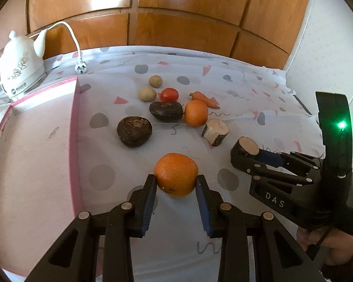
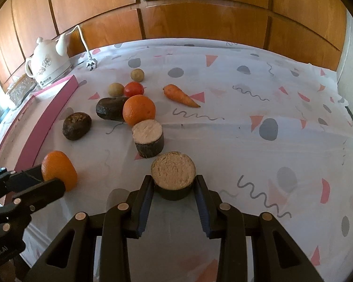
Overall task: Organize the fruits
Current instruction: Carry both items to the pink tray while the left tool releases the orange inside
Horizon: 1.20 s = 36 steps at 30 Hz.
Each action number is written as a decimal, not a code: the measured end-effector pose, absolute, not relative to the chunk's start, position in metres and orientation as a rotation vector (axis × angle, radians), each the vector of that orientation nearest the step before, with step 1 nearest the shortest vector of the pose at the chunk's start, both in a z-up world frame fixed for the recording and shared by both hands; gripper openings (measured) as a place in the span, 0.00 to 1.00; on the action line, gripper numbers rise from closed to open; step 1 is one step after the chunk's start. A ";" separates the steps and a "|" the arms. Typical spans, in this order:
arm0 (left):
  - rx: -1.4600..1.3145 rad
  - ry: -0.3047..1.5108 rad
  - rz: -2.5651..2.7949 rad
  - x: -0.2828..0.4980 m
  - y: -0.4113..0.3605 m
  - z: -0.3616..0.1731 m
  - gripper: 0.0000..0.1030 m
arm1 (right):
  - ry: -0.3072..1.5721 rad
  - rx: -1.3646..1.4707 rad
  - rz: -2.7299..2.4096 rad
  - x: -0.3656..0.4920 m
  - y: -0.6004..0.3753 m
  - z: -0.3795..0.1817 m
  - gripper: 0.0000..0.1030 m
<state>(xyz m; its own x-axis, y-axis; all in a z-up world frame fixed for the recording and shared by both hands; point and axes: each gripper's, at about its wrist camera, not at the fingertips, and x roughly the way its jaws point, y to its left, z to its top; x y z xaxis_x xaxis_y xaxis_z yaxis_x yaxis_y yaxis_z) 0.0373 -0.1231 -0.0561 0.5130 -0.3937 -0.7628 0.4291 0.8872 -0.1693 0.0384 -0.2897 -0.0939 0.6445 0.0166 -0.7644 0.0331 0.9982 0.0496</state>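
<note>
My left gripper (image 1: 176,183) is shut on an orange (image 1: 176,174), held over the patterned cloth beside the pink tray (image 1: 30,145); the orange also shows in the right wrist view (image 2: 58,168). My right gripper (image 2: 174,183) is shut on a cut dark-skinned root piece (image 2: 173,174) with a pale cut face, seen from the left wrist view too (image 1: 247,146). A second orange (image 2: 138,110), a second cut root piece (image 2: 148,138), two dark brown fruits (image 2: 77,125) (image 2: 110,111), a tomato (image 2: 133,88), two potatoes (image 2: 115,89) (image 2: 137,74) and a carrot (image 2: 180,95) lie on the cloth.
A white kettle (image 2: 48,67) with cord and plug (image 2: 91,65) stands at the back left behind the tray. Wooden panels (image 2: 176,11) rise behind the table. The cloth's right half (image 2: 282,129) holds only its pattern.
</note>
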 end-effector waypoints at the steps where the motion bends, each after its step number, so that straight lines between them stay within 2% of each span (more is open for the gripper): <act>1: 0.037 0.908 -0.491 0.037 -0.122 -0.056 0.33 | 0.871 0.053 -0.010 0.038 -0.289 -0.094 0.35; 18: -0.017 0.846 -0.325 0.034 -0.076 -0.028 0.33 | 0.835 0.012 0.048 0.021 -0.263 -0.075 0.34; 36: -0.132 0.861 -0.119 0.045 0.007 -0.031 0.33 | 0.832 -0.059 0.336 0.039 -0.172 -0.047 0.34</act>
